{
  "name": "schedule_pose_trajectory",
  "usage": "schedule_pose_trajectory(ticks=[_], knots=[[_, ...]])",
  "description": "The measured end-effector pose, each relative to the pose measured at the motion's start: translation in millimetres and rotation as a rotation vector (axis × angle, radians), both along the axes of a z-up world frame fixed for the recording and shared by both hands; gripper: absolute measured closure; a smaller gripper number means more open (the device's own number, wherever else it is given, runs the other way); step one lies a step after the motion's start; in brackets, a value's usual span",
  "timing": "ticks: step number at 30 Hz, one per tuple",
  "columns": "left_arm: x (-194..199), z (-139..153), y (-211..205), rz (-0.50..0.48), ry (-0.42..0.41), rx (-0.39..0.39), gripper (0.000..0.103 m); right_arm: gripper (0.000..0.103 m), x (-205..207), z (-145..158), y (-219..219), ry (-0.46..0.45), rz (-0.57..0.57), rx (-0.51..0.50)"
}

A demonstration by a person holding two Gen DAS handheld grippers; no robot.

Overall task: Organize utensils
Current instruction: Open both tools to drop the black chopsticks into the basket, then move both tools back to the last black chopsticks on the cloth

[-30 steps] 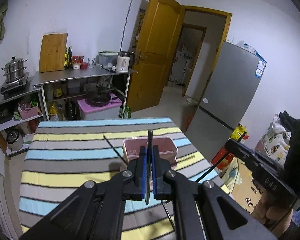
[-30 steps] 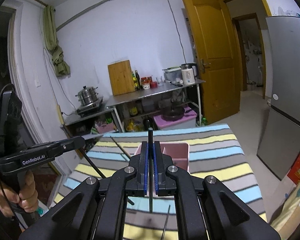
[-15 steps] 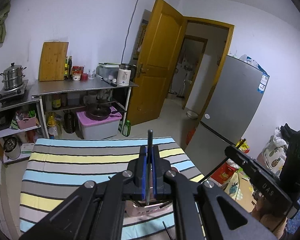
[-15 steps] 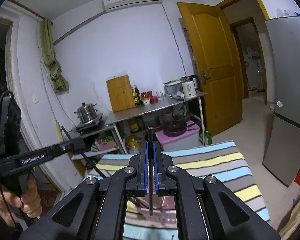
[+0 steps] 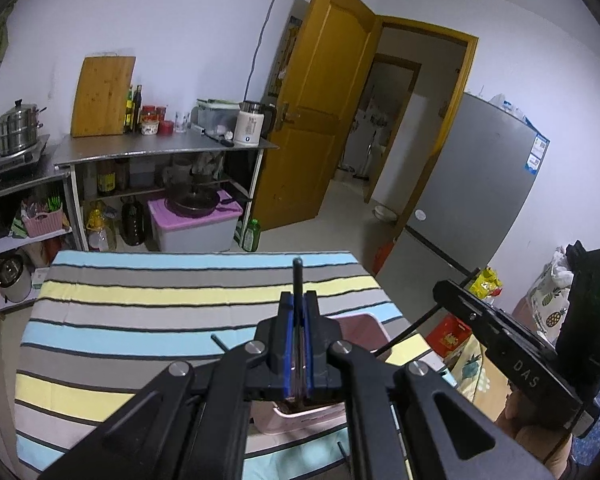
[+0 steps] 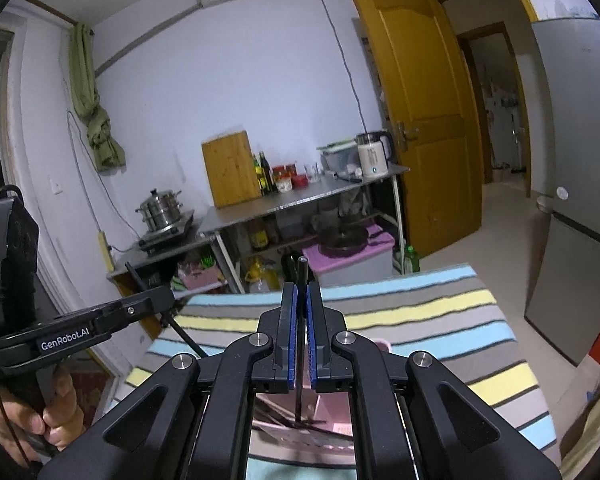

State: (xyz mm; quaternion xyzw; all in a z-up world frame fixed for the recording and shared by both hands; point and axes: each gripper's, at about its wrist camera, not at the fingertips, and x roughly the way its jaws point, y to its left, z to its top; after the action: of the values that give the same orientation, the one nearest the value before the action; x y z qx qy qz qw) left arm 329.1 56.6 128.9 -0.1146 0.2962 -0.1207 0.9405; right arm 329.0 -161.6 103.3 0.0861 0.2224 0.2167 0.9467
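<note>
My left gripper [image 5: 299, 300] is shut on a black chopstick [image 5: 298, 274] that sticks up past its fingertips. Under it sits a pink box [image 5: 364, 326] on the striped table [image 5: 140, 320]. In the right wrist view my right gripper [image 6: 300, 296] is shut on another black chopstick [image 6: 302, 276], whose lower end hangs over the pink box [image 6: 336, 420]; dark utensils lie inside. Each view shows the other gripper from the side: the right one [image 5: 456, 298], and the left one [image 6: 156, 300], held by a hand [image 6: 28, 412]. A loose chopstick [image 5: 220, 342] lies on the cloth.
Beyond the table stand a steel shelf [image 5: 164, 152] with a kettle [image 5: 250, 128] and a cutting board [image 5: 102, 96], a purple-lidded bin [image 5: 196, 224], an open yellow door [image 5: 320, 100] and a grey fridge [image 5: 472, 184]. Bags [image 5: 548, 292] are piled at the right.
Both grippers have carried their chopsticks forward, dipping slightly. The pink box, earlier ahead of the fingertips, now lies under them. Both stay shut.
</note>
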Motion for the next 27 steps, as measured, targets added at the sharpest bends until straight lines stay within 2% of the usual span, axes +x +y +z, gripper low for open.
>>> schedule_pose_trajectory(ticks=[9,11,13,15,27], knots=[[3,-25,-5,0.004,0.059,0.011,0.096,0.098,9,-36,4,0.115,0.035,-0.038],[2,-25,-6,0.004,0.063,0.02,0.083,0.098,9,-39,2,0.136,0.048,-0.036],[-3,-22,-5,0.004,0.048,0.008,0.075,0.092,4,-37,-3,0.129,0.047,-0.032],[-10,-16,-4,0.01,0.032,0.007,0.074,0.087,-1,-33,-8,0.117,0.045,-0.028],[-70,0,0,0.036,-0.03,0.044,0.074,0.087,-58,-9,-30,0.057,0.056,-0.034]])
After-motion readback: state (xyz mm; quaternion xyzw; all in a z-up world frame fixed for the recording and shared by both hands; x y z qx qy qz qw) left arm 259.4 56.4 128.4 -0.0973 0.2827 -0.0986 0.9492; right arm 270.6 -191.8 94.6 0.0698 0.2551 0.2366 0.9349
